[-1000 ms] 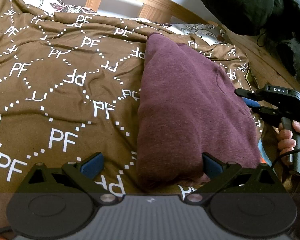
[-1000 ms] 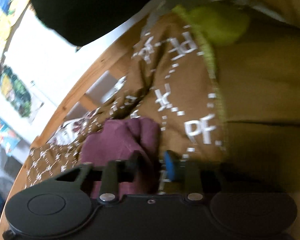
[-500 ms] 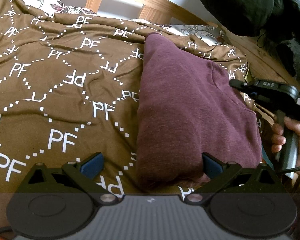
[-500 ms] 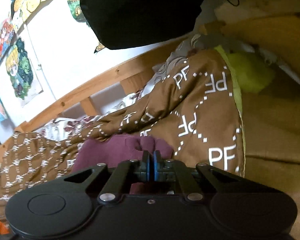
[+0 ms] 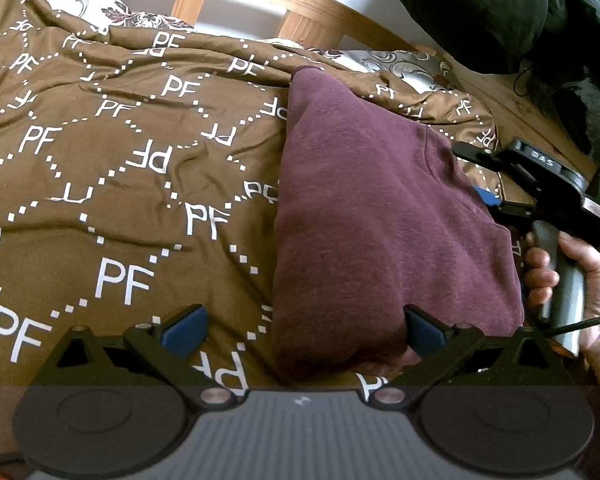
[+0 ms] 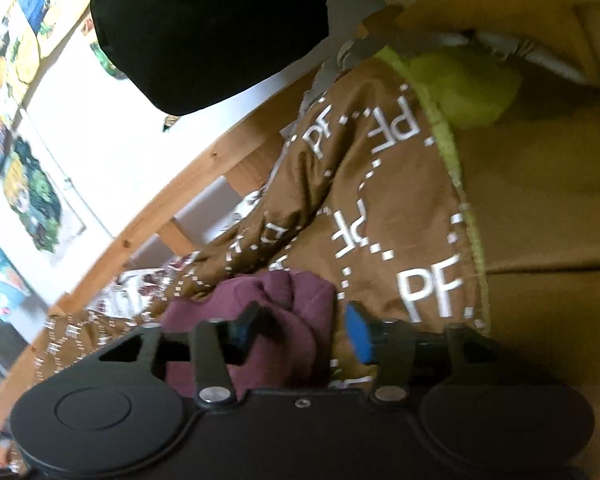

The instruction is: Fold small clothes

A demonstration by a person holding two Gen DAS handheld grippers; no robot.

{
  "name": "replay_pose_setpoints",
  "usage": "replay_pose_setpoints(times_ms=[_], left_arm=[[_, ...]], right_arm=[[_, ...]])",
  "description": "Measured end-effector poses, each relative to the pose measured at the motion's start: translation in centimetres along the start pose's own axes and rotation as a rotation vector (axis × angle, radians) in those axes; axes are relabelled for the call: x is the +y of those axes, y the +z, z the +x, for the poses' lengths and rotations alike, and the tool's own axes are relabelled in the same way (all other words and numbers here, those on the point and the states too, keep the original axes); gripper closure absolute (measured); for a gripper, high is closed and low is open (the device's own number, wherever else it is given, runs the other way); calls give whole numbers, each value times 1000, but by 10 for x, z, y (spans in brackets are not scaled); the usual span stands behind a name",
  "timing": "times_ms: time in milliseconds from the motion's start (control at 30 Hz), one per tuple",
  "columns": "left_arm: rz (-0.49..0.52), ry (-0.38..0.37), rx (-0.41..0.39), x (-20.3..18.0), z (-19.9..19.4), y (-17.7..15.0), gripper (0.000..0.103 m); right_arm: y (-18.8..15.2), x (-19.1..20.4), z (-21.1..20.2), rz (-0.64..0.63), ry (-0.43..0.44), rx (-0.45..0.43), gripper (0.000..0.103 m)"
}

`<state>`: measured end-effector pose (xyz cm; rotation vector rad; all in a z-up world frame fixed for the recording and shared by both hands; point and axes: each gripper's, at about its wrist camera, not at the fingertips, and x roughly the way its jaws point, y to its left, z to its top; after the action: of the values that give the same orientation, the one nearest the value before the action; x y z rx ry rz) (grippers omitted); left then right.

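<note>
Sweater [image 5: 380,216] lies folded on the bedspread [image 5: 100,160]. My left claw [image 5: 300,326] is spread wide around its near corner, gripping nothing. My right claw [image 6: 298,326] is opening at a bunched edge, pads off the cloth, probably letting it settle.

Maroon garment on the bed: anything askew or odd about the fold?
Mostly tidy. The maroon garment lies folded on the brown bedspread, but its end by the right gripper, whose jaws are opening, is bunched into lumps.
</note>
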<state>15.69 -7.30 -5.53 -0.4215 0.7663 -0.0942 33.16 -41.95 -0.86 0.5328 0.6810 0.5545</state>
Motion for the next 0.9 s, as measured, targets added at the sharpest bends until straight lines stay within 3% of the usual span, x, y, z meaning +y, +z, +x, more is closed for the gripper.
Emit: replay_pose_setpoints(times_ms=[167, 367, 900], left_arm=[[-4, -4, -1, 1, -1, 0, 0], [-5, -5, -6, 1, -1, 0, 0], [-12, -11, -8, 2, -2, 0, 0]], right_arm=[[-6, 7, 21, -70, -19, -1, 40], [-7, 0, 23, -36, -41, -14, 65], [-10, 3, 26, -75, -57, -14, 65]])
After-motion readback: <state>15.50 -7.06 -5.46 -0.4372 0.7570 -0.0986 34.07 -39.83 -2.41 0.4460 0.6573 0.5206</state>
